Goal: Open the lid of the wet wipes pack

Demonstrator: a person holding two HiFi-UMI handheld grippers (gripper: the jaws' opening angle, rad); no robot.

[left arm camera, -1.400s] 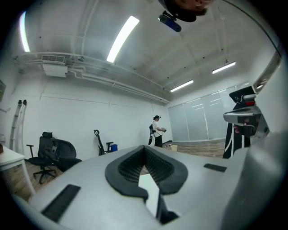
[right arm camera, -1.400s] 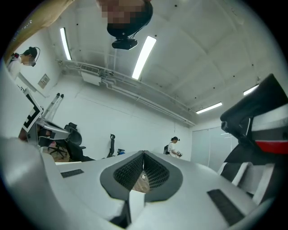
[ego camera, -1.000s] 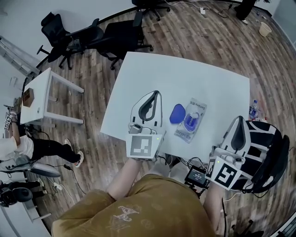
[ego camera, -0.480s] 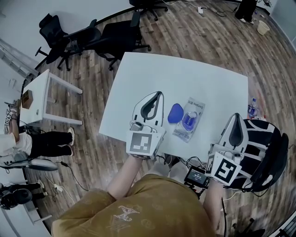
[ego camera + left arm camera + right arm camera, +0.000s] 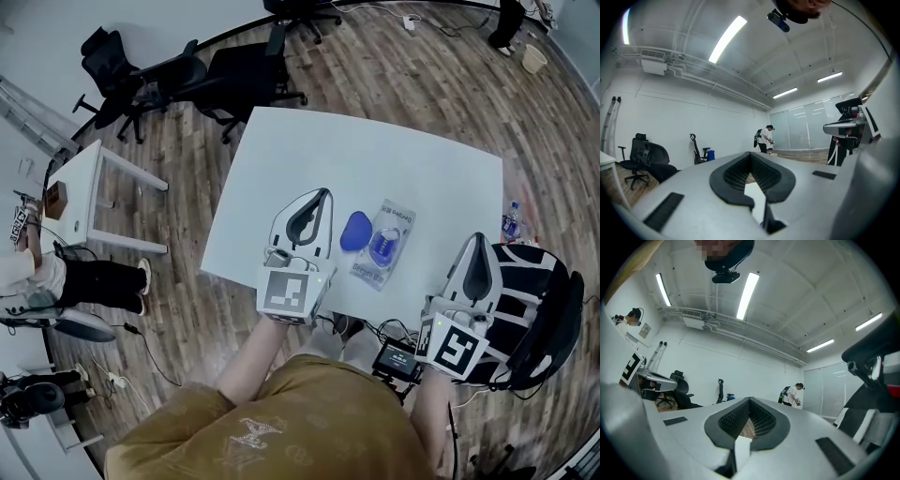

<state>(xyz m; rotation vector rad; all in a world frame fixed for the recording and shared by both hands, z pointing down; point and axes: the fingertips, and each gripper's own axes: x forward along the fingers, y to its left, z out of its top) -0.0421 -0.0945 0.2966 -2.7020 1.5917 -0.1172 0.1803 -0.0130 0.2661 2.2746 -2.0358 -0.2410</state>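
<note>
Wet wipes pack (image 5: pixel 382 246) on the white surface (image 5: pixel 375 150), blue lid (image 5: pixel 355 231) already flipped open.

Against the last second, no visible shift: same spot for the pack, same open lid, same pose for the left hand-held gripper (image 5: pixel 319 195) and the right hand-held gripper (image 5: pixel 478 238). Judged from that, opening done, nothing left to pull. Both with jaws together, clamped on nothing. Lies just right of frame centre, near the surface's lower edge, between the two. Long axis from lower left to upper right, close to vertical; lid swung out leftward, just beside the left one.
</note>
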